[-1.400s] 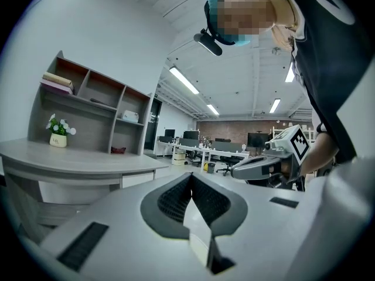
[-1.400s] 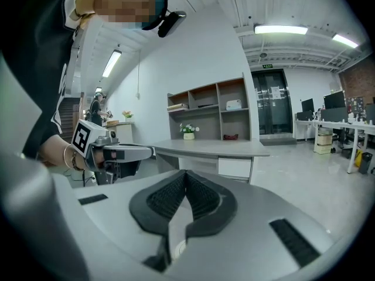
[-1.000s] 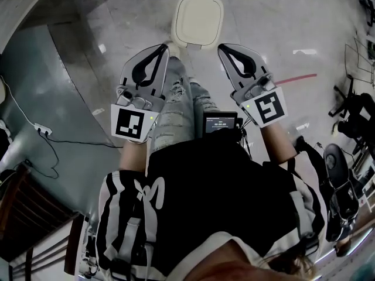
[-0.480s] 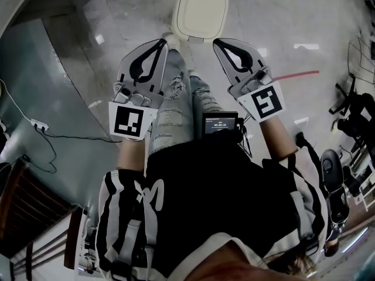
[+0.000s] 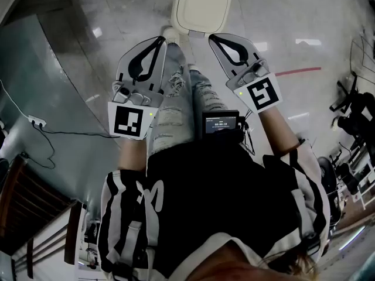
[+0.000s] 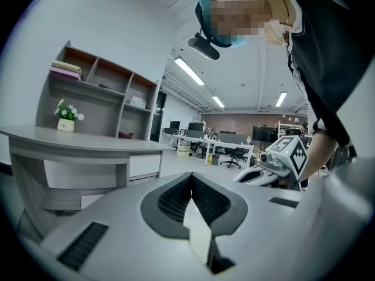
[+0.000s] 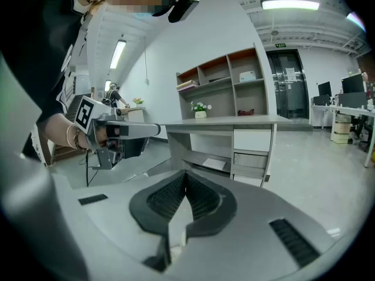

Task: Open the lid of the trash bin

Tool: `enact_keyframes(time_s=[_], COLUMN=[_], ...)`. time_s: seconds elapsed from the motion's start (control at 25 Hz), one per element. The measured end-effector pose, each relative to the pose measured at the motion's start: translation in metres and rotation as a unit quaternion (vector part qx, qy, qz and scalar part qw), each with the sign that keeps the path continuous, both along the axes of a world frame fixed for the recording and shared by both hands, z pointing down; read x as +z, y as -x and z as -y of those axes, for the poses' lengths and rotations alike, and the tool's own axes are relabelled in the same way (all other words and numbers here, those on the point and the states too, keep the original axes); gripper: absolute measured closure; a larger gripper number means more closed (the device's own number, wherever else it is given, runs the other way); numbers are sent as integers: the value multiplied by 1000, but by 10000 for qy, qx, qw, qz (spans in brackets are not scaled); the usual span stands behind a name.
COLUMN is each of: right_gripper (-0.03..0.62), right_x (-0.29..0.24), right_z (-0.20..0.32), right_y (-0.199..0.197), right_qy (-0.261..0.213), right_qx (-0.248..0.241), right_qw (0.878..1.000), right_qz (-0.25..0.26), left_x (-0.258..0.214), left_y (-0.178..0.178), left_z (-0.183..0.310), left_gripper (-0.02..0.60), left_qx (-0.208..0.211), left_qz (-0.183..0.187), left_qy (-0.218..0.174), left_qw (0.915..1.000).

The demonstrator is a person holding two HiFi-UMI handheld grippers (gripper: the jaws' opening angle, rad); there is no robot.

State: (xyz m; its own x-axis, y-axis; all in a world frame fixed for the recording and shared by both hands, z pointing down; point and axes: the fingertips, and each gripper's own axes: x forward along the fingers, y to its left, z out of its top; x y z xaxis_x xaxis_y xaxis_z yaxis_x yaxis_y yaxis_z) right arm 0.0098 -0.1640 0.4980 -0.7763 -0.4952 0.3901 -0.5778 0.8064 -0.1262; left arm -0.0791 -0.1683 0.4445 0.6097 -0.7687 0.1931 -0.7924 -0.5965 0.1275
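Far L in head view: white power strip w/ black cable trailing off it, beside a grey desk.

L gripper is held out in front of the person, marker cube nearest the body. Its jaws are pressed together at the tips w/ nothing between them. L gripper view confirms: pads meet at the tip, open office beyond, potted plant on the desk top.

Centre: trash bin stands on the pale floor just ahead of the person's shoe. Its cream lid is down flat. Bin sits beyond & between the two gripper tips, apart from both.

R gripper mirrors the L one. Its jaws are also closed tip to tip and empty, as seen in R gripper view.
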Motion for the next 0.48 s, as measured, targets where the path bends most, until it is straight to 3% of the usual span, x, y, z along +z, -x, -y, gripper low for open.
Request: enact_keyframes(time_s=[0.48], right_gripper=[586], right_x=[44], right_z=[-5], right_y=[11], right_qy=[109], right_qx=[-430], right_qw=[9983], right_qz=[-366], left_x=[8], left_y=[3], left_z=[2], left_gripper=[574], left_qx=[-72], left_qz=[-16], left_qy=[45], left_qw=[10000])
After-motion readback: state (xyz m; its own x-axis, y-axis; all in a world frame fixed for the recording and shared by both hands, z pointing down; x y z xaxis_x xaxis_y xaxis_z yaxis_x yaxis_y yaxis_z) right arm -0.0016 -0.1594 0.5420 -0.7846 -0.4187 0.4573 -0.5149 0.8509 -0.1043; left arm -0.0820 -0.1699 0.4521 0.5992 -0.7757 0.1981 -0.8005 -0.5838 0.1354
